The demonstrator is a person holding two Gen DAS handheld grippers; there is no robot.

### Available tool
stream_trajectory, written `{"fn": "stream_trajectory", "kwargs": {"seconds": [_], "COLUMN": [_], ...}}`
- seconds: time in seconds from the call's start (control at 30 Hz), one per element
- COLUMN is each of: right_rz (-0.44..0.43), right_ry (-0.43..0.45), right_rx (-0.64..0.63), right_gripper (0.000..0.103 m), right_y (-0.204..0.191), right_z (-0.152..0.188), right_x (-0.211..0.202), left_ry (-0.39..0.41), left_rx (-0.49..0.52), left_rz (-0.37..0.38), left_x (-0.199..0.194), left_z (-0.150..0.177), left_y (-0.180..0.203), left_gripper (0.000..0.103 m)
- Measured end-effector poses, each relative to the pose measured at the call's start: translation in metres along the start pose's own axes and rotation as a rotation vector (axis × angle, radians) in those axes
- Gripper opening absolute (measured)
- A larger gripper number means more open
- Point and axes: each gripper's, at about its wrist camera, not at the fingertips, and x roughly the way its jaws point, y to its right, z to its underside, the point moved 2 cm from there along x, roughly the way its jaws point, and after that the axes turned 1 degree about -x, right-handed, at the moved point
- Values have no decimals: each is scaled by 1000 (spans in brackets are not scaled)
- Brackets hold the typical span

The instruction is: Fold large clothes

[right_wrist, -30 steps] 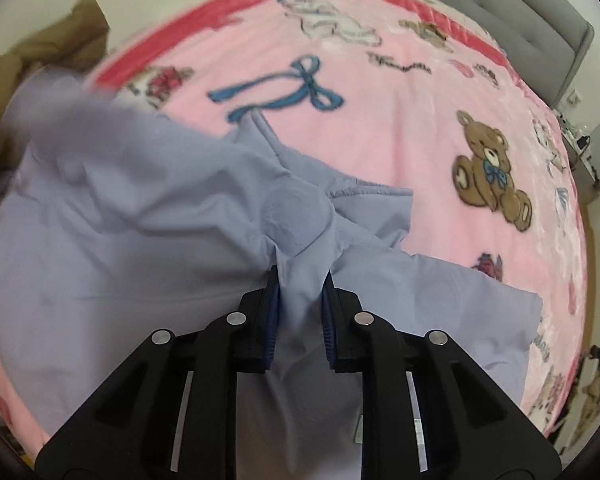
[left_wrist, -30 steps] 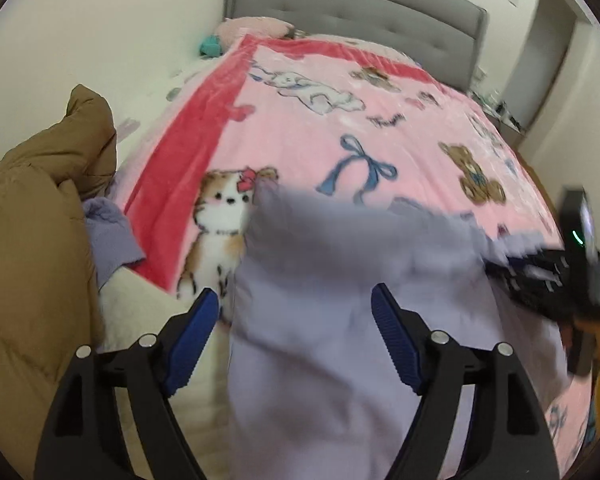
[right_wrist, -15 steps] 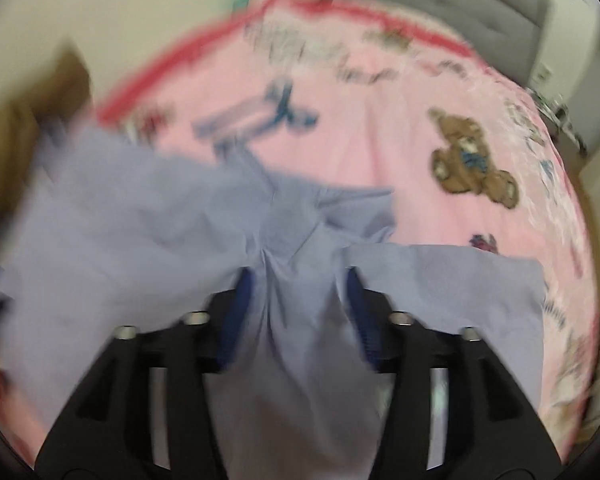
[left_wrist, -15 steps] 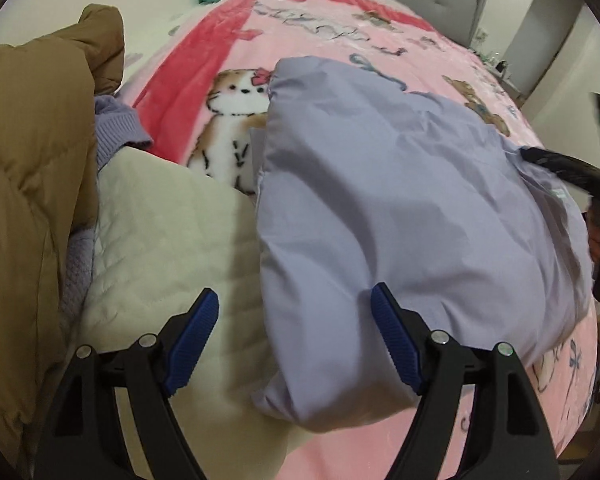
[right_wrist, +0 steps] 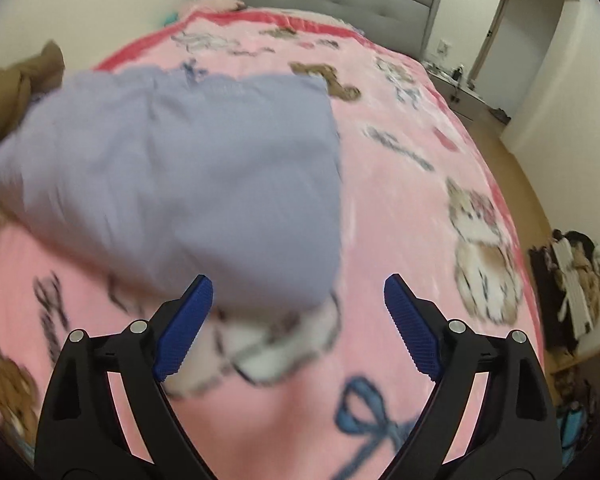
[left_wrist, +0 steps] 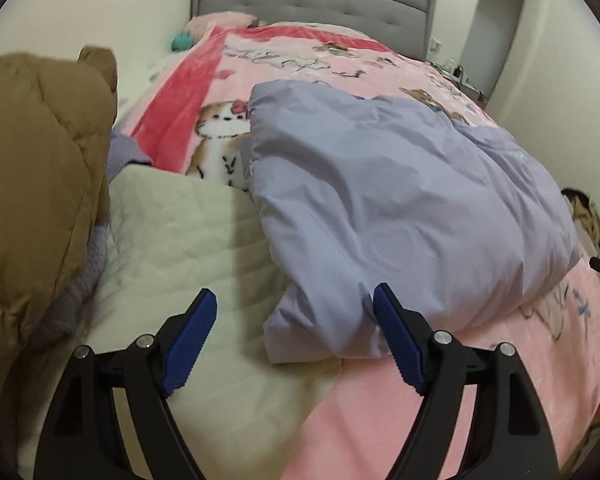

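A lavender garment (left_wrist: 384,208) lies folded in a puffy heap on the pink cartoon-print blanket (left_wrist: 420,408); it also shows, blurred, in the right wrist view (right_wrist: 180,184). My left gripper (left_wrist: 294,320) is open and empty, at the garment's near left corner, its right finger beside the fabric edge. My right gripper (right_wrist: 298,304) is open and empty, just in front of the garment's near right corner, above the blanket (right_wrist: 400,208).
A brown puffy coat (left_wrist: 32,184) lies at the left, with a cream quilted cover (left_wrist: 180,248) beside it and lilac knitwear (left_wrist: 84,276) under the coat. A grey headboard (left_wrist: 312,4) stands at the back. Dark clothes (right_wrist: 568,280) lie on the floor at the right.
My right gripper opened, let go of the lavender garment and drew back. The garment dropped into a folded heap on the blanket. My left gripper stayed open.
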Motion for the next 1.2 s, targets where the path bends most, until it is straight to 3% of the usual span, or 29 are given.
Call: {"fn": "stream_trajectory", "kwargs": {"seconds": [0.17, 0.23, 0.37, 0.43, 0.6, 0.7, 0.73, 0.77, 0.8, 0.83, 0.87, 0.9, 0.97, 1.03, 1.13, 1.2], "right_rz": [20, 49, -24, -10, -26, -72, -93, -106, -123, -113, -106, -126, -181, -226, -257, -240], "right_ry": [-58, -54, -36, -50, -57, -89, -107, -110, -104, -95, -80, -74, -56, -37, 16, 2], "right_rx": [-11, -59, -64, -120, -146, -157, -160, -162, -172, -177, -162, -125, -8, 47, 0, -19], "right_gripper": [82, 82, 76, 75, 76, 76, 71, 64, 52, 32, 23, 17, 11, 10, 9, 9], "right_y": [1, -3, -6, -12, -16, -21, -25, -27, -31, -33, -32, -30, -24, -20, -21, -14], "right_z": [22, 22, 18, 14, 4, -1, -2, -3, -6, -10, -15, -19, -30, -41, -53, -53], "right_x": [25, 30, 36, 43, 54, 68, 73, 75, 76, 74, 70, 66, 52, 33, -11, -29], "left_ry": [-43, -51, -125, -142, -104, -135, -134, -126, -121, -117, -114, -106, -86, -43, 20, 6], "left_rx": [-61, -45, 2, 24, 78, 77, 92, 129, 163, 183, 202, 205, 154, 93, 145, 67], "left_rz": [85, 85, 78, 71, 49, 90, 94, 87, 61, 31, -11, -20, 16, 144, 160, 220], "left_x": [6, -1, -3, -2, 14, 32, 34, 34, 33, 32, 29, 24, 7, -27, -69, -82], "left_z": [2, 6, 21, 27, 20, 16, 14, 13, 12, 12, 11, 10, 4, -5, -12, -9], "left_y": [-9, -9, -9, -8, -1, 5, 8, 14, 20, 23, 26, 28, 31, 35, 50, 39], "left_gripper": [79, 79, 79, 79, 79, 78, 73, 60, 48, 40, 27, 23, 17, 12, 11, 11]}}
